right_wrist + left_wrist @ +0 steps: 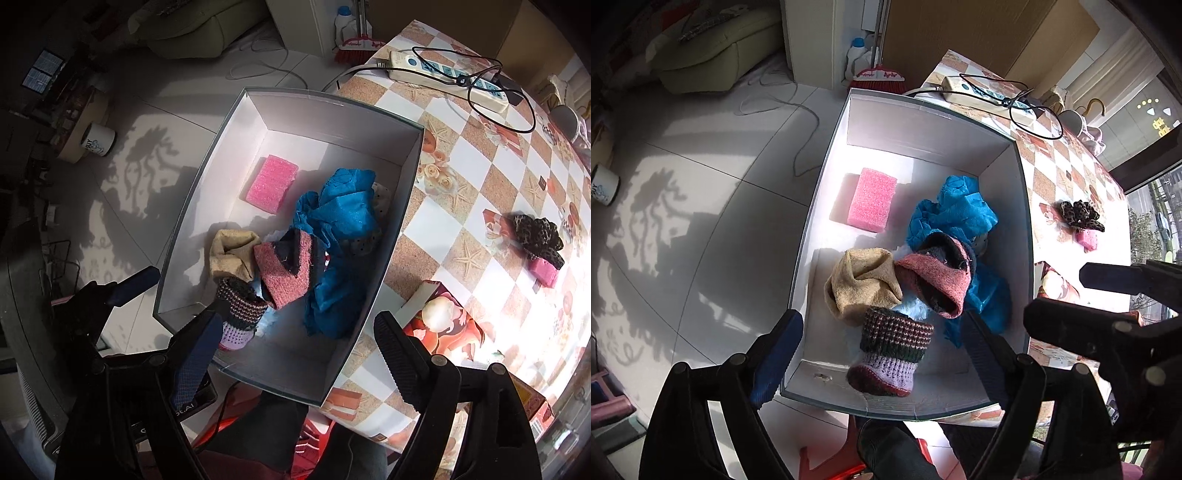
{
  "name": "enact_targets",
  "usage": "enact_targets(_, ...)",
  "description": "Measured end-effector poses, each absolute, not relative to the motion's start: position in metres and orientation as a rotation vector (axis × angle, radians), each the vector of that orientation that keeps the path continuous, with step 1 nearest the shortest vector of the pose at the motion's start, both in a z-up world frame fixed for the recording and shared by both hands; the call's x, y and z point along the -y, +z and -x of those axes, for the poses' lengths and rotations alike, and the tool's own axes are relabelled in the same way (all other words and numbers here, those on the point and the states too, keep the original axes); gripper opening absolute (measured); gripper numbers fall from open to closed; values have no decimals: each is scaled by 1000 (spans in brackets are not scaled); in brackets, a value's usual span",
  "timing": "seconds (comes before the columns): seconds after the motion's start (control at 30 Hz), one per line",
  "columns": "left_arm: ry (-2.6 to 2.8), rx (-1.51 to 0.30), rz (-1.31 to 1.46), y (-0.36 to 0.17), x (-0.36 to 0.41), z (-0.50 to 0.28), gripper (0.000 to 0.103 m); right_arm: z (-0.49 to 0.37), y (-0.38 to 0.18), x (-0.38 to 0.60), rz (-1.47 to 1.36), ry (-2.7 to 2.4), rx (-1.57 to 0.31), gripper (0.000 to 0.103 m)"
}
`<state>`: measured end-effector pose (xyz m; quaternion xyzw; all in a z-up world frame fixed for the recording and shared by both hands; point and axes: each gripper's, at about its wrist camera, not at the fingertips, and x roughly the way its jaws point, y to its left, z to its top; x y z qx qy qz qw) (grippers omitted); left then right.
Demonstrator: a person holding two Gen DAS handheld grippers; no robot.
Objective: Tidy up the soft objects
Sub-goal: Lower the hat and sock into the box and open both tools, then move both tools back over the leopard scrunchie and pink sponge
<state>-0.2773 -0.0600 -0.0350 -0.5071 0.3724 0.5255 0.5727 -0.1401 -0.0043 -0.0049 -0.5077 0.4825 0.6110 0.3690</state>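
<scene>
A white box [923,129] [332,118] stands at the table's left edge. In it lie a pink sponge [873,199] [273,182], crumpled blue cloth [955,214] [343,210], a tan cloth [862,284] [229,251], a red-and-black sock [934,280] [288,269] and a striped knitted sock [892,350] [240,314]. My left gripper [882,315] hangs open over the knitted sock, pads clear of it. My right gripper [299,314] is open above the box's near end, holding nothing. It also shows at the right of the left wrist view [1071,299].
A leopard-print scrunchie [1080,216] [539,236] lies on a small pink sponge [545,273] on the checked tablecloth. A power strip [443,74] with black cable sits at the back. A printed carton [443,325] stands beside the box. A mug [98,144] is on the floor.
</scene>
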Motion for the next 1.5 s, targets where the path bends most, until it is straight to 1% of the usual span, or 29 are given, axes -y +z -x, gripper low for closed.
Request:
enact_targets(0.07,1217,-835,1208,-32,59,279,103,133,-5,3,1279,1553,-1270,85)
enact_targets(0.23,1209,-790,1203,-25,55,277,103,118,-2,1,1234,1533,-1306,85)
enact_targets(0.43,1167,-821,1160,-18,46,259,103,93,9,-1,1166,1513,-1326,85)
enact_targets(0.63,1095,-880,1087,-10,34,224,103,41,19,-2,1040,1431,-1376,85)
enact_targets(1.1,881,-1020,907,1,-6,88,103,-149,43,31,750,1114,-1502,85)
enact_targets(1.33,816,-1112,840,-15,-41,3,103,-224,28,53,654,1003,-1574,85)
enact_targets(1.5,779,-1160,826,-40,-71,-61,103,-261,5,65,639,944,-1624,85)
